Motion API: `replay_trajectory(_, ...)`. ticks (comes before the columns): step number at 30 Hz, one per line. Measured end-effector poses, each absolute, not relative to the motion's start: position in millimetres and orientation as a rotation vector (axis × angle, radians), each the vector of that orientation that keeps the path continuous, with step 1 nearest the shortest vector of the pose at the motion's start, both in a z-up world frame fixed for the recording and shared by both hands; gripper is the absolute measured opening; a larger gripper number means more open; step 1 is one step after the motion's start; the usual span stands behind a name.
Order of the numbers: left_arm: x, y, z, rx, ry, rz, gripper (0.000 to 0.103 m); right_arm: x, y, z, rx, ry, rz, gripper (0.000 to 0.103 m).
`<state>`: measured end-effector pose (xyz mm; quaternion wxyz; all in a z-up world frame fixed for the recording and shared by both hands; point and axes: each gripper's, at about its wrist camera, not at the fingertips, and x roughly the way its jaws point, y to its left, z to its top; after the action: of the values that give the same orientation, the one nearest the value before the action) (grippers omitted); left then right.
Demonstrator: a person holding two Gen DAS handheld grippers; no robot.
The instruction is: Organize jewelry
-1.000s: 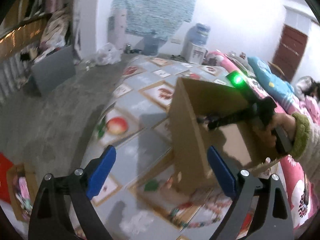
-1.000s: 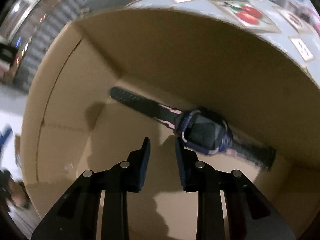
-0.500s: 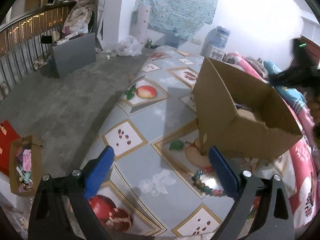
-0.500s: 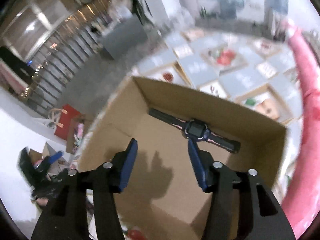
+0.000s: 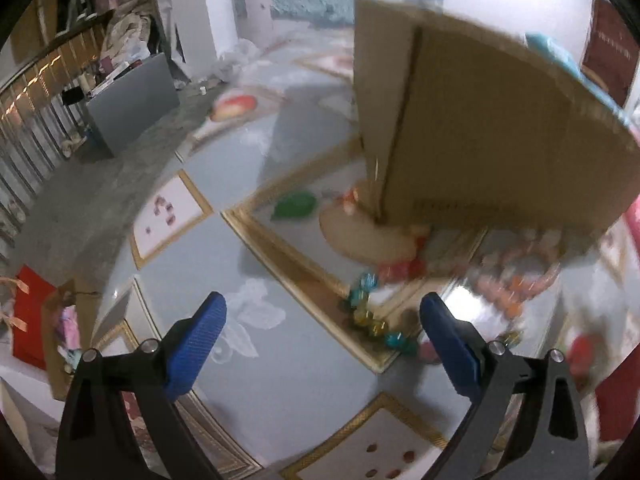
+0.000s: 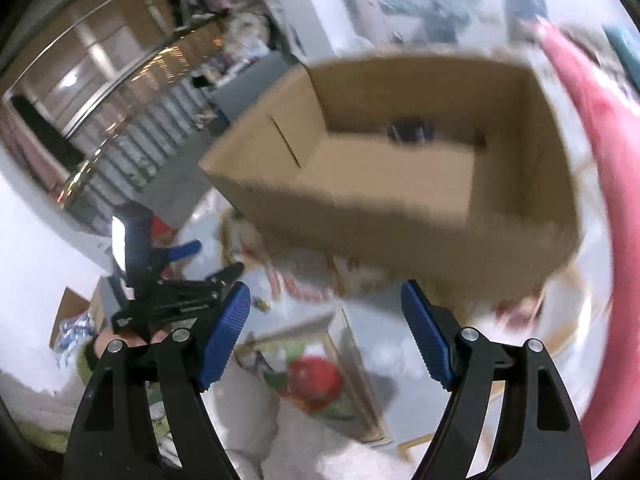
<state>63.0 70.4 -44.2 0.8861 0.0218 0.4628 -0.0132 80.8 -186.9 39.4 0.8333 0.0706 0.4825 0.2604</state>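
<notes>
Cardboard box (image 6: 404, 184): open-topped, standing on a bed cover (image 5: 256, 288) printed with fruit panels in gold frames. Watch (image 6: 410, 131): dark, blurred, lying on the box floor against the far wall. Beaded bracelet (image 5: 372, 316): teal, yellow and red beads, on the cover just in front of the box's near corner; a second blurred ring of orange-pink beads (image 5: 516, 280) lies beside it, near the box's front wall. Left gripper (image 5: 322, 336): blue pads spread wide, nothing between them, poised above the cover with the bracelet ahead of its right pad. Right gripper (image 6: 326, 320): jaws have just been opening, now wide apart and empty, held back from the box.
</notes>
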Motion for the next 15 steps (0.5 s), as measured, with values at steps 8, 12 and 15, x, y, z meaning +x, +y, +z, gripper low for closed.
replay_trajectory(8,45.0,83.2,-49.6,0.047,0.988,-0.055,0.097,54.9,-171.3,9.2,0.212,1.079,0.576,0.057)
replay_trajectory(12,42.4,83.7,-50.7,0.052,1.001,-0.049,0.097,56.5,-151.7,7.0,0.219,1.061,0.65,0.052)
replay_trajectory(15,43.4,82.4,-50.5,0.056,1.022,-0.051,0.097,58.9,-144.0,7.4,0.219,1.05,0.677,0.051)
